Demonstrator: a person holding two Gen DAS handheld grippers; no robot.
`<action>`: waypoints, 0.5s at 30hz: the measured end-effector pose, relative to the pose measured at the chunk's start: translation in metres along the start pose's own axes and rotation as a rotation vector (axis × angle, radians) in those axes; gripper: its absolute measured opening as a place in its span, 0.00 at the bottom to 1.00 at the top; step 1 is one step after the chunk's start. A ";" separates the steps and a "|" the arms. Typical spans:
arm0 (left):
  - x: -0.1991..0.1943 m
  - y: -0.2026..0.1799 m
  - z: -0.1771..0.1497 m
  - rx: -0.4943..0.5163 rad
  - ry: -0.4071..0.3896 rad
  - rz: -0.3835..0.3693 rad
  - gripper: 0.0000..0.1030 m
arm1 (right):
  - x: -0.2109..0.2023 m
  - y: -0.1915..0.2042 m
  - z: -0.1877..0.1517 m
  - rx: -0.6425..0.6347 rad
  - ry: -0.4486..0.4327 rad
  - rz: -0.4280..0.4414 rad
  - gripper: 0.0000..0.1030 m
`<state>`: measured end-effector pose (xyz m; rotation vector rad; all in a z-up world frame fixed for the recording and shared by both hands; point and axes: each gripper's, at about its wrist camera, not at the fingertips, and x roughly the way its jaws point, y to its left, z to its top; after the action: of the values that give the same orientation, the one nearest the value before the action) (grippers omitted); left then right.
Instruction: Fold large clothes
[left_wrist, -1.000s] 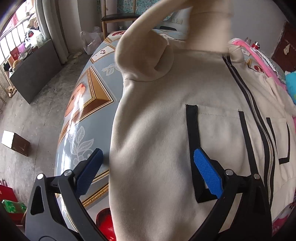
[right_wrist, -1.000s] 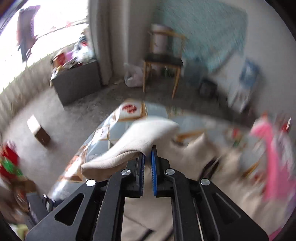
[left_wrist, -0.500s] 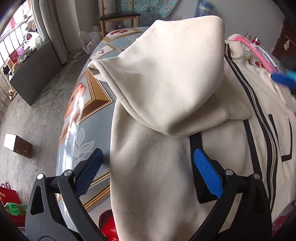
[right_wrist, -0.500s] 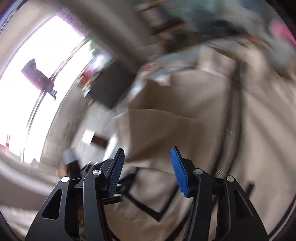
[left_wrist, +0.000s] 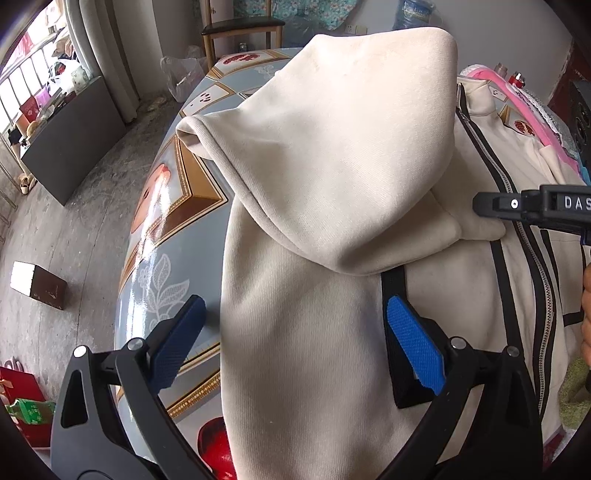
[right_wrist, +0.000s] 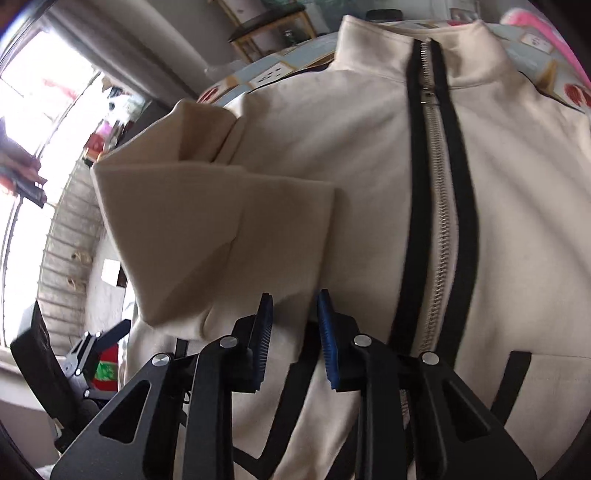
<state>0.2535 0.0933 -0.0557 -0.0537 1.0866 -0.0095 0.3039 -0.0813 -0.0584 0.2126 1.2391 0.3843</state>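
A cream zip-up jacket with black trim lies front-up on the patterned table. Its left sleeve is folded across the chest, cuff near the zipper. My left gripper is open and empty, hovering over the jacket's lower left side. My right gripper is open, just below the folded sleeve's cuff, left of the zipper. It also shows at the right edge of the left wrist view.
The table's left edge drops to a concrete floor with a small box. A wooden chair stands beyond the table. Pink cloth lies at the far right of the table. A dark cabinet stands by the window.
My right gripper carried the sleeve across the chest, let it go and opened. It has since drawn back to the cuff. My left gripper has stayed open and still.
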 end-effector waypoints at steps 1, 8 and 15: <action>0.000 0.000 0.000 -0.002 -0.001 0.002 0.94 | -0.001 0.001 0.000 -0.006 0.001 0.000 0.24; 0.001 0.001 0.003 -0.026 0.015 0.011 0.94 | -0.015 0.017 0.002 -0.078 -0.042 -0.071 0.05; -0.006 0.013 0.018 -0.075 0.010 0.002 0.94 | -0.127 -0.003 0.030 -0.027 -0.304 -0.075 0.04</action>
<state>0.2660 0.1068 -0.0429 -0.1206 1.0967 0.0326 0.2986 -0.1332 0.0610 0.1925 0.9391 0.2912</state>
